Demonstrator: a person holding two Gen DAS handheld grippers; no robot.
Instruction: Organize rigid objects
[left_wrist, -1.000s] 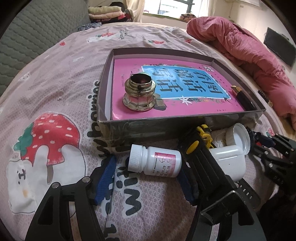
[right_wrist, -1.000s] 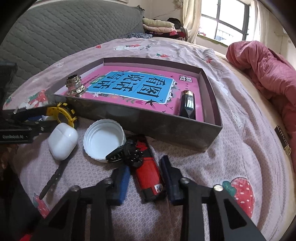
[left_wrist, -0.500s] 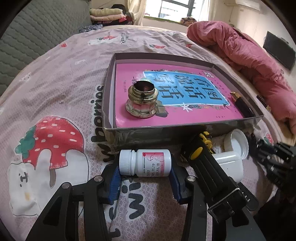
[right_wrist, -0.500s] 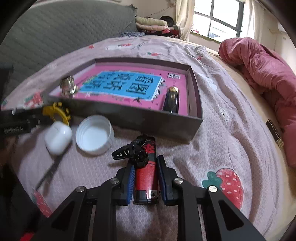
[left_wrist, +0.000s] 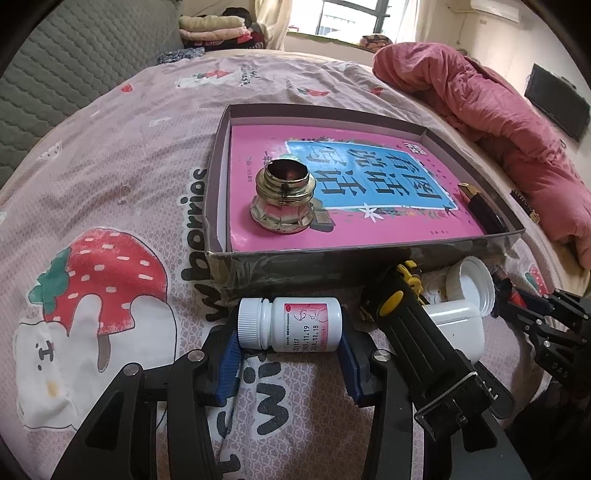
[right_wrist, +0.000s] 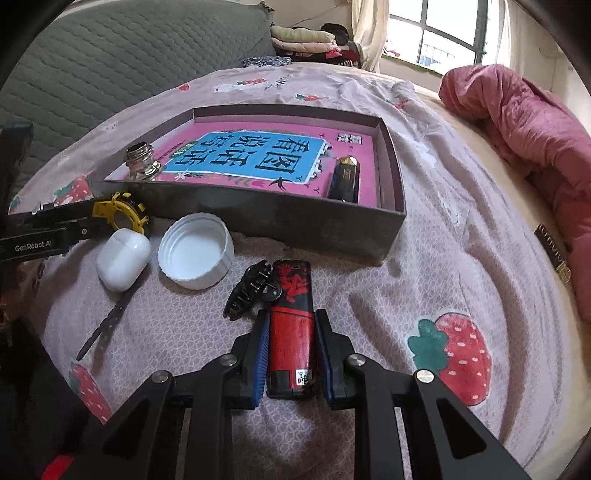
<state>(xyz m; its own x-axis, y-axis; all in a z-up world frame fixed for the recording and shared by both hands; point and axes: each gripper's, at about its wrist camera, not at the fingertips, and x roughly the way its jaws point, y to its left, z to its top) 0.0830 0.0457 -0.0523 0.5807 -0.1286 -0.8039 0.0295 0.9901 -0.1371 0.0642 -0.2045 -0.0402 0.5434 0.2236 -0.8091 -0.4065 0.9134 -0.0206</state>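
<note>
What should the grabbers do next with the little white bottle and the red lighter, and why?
Probably lift both and carry them over the box wall. The left gripper clamps the white bottle, the right gripper clamps the red lighter, and both things are outside the box.

Soft daylight enters from the window at the far end, its panes blown out to white. The bedsheet is evenly lit, with faint shadows below the box wall. Both fisheye views bend strongly toward dark, vignetted corners. Focus is sharp throughout, without motion blur.
</note>
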